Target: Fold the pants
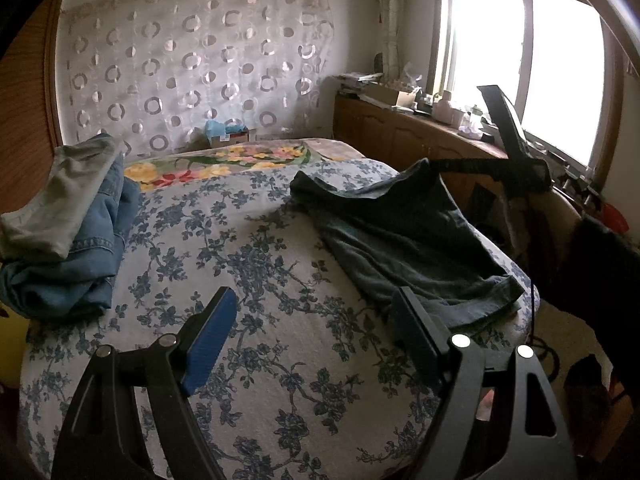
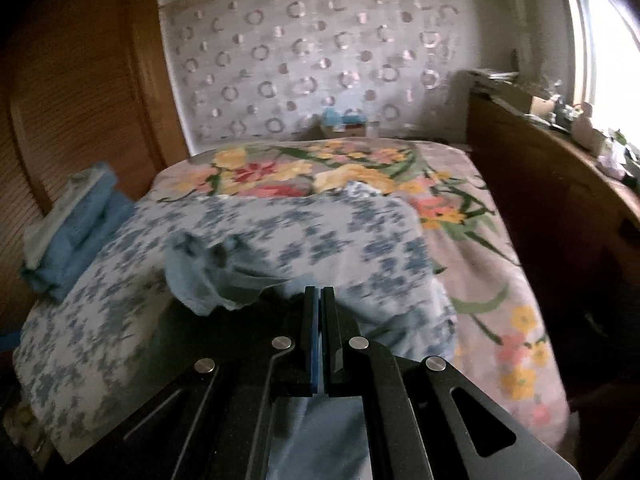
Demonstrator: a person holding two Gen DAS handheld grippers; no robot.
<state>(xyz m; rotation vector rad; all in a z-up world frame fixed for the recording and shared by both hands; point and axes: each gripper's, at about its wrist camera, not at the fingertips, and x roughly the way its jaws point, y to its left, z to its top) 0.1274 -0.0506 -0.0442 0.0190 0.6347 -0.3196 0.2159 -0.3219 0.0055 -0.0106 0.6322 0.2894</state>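
A pair of dark blue denim pants point(image 1: 404, 236) lies rumpled on the right side of the bed with the blue-flowered white sheet point(image 1: 256, 272), one end lifted off the sheet toward the window side. The right gripper point(image 2: 319, 300) has its fingers pressed together on a fold of that denim; pale blue cloth shows between and beneath them in the right wrist view, which is blurred. From the left wrist view this gripper appears as a dark shape at the raised far corner of the pants. The left gripper point(image 1: 316, 332) hovers over the sheet with its blue-padded fingers spread wide and nothing between them, its right finger just beside the near hem. A stack of folded light blue jeans and grey-green cloth point(image 1: 68, 224) sits at the left edge of the bed, well apart from the work.

Denim is soft yet fairly heavy and thick, so it will likely sag and drag rather than slide. The free corner of the waistband or hem looks like the best hold for the left fingers, pinching through both layers.
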